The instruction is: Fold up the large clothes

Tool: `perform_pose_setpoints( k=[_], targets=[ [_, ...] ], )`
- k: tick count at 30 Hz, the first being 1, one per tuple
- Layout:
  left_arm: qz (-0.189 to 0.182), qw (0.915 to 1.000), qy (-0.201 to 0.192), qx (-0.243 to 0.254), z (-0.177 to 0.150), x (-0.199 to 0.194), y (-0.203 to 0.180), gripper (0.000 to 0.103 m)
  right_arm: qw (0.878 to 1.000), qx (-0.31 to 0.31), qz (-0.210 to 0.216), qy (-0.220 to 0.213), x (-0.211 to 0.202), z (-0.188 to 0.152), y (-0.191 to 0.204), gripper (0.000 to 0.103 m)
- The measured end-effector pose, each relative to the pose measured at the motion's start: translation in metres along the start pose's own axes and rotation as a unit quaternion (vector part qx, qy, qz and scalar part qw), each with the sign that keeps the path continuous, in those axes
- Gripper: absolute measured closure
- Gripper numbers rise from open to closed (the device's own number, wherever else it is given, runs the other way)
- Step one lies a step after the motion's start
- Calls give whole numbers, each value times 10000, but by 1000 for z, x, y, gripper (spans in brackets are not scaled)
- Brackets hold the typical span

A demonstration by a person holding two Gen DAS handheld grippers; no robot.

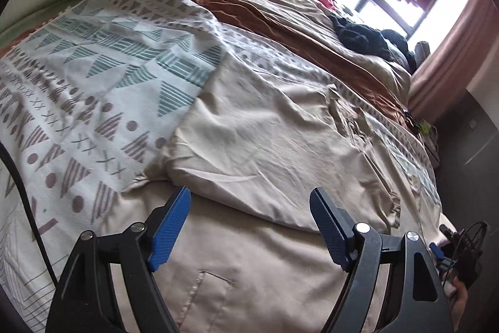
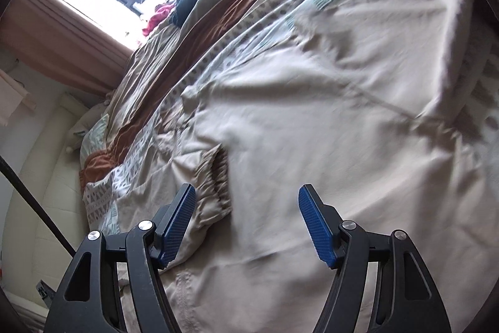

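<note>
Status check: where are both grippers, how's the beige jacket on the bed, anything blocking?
Left gripper open, empty. Right gripper open, empty. Beige jacket lies partly folded on patterned bedspread. Nothing on the jacket.

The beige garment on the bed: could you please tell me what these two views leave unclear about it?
- Beige garment: near edge cut off by the left wrist view's bottom, behind the left hand-held gripper.
- Elastic cuff, right wrist view: motion-blurred.
- Its type: unclear.
- Dark clothes by the window: too small.
</note>
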State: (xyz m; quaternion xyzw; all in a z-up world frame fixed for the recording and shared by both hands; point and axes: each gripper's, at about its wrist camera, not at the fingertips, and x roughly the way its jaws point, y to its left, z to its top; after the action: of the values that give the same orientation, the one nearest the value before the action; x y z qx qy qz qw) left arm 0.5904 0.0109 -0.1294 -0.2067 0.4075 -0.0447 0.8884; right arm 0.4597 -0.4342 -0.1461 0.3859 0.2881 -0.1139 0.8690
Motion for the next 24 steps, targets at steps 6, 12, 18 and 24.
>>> perform_pose_setpoints(
  k=[6,12,18,24],
  targets=[
    [126,9995,11,299,-9,9,-21,23,9978,157,-405,-500,-40,20,-40,36],
    [27,9985,163,522,-20,21,-37,23,9924,414,-771,-862,-71,32,-80,49],
    [-108,9983,296,495,-24,29,-39,23,9887,431,-1022,-1011,-70,39,-103,66],
    [-26,9986,357,381,-22,37,-33,23,9847,487,-1182,-1181,-65,47,-110,75]
  ],
)
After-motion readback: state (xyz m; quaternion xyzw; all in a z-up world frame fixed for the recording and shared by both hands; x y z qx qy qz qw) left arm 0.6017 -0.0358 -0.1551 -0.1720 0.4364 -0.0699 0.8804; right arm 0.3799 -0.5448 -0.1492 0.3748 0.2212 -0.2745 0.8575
